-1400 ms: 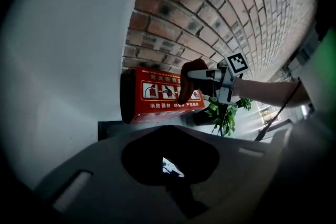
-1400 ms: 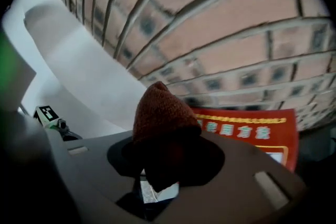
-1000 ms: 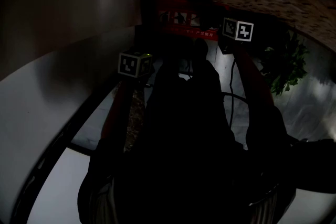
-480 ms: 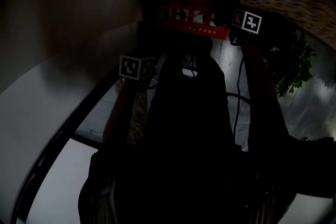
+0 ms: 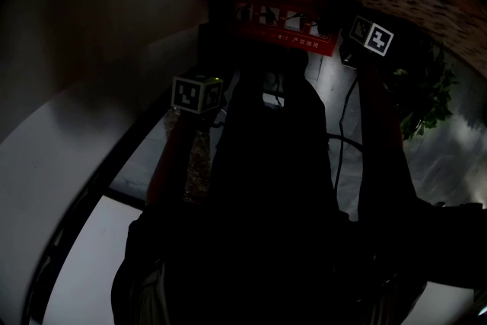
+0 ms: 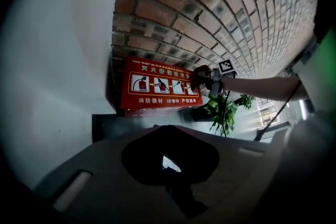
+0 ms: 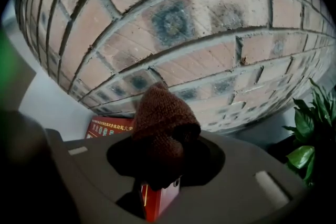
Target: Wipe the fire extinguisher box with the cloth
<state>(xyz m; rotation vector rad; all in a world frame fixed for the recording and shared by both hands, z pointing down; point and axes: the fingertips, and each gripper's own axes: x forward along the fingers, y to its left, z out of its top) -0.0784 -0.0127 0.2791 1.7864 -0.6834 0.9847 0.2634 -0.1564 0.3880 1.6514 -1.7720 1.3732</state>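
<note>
A: Where did the cloth sit relative to the right hand-held gripper?
B: Pinched in it. The jaws were closed on the cloth's lower part. The rest bulged up and forward past the tips as a rounded hump.

A: And against the fire extinguisher box?
B: In the left gripper view, cloth and gripper were at the box's 2 o'clock corner, touching the upper right edge of its front. In the right gripper view a strip of red showed directly under the cloth, at 6 o'clock. More red showed at its 9 o'clock, behind the gripper body.

A: Cloth's look?
B: Dark brown, coarse knit, bunched.

A: The box?
B: Red, wider than tall. The front had a thin yellow border, a row of four pictograms joined by arrows, and a line of light characters below. It stood at the foot of a brick wall, with a white wall on its 9 o'clock side. A leafy plant stood at its 4 o'clock, near but apart.

A: Left hand-held gripper?
B: Well back from the box and facing it. The jaws were drawn together with only a small chink of light between them, and nothing was held.

A: Head view?
B: Very dark. The box was at 12 o'clock, with the right marker cube by its right end. The left marker cube was lower, at 7 o'clock of the box.
</note>
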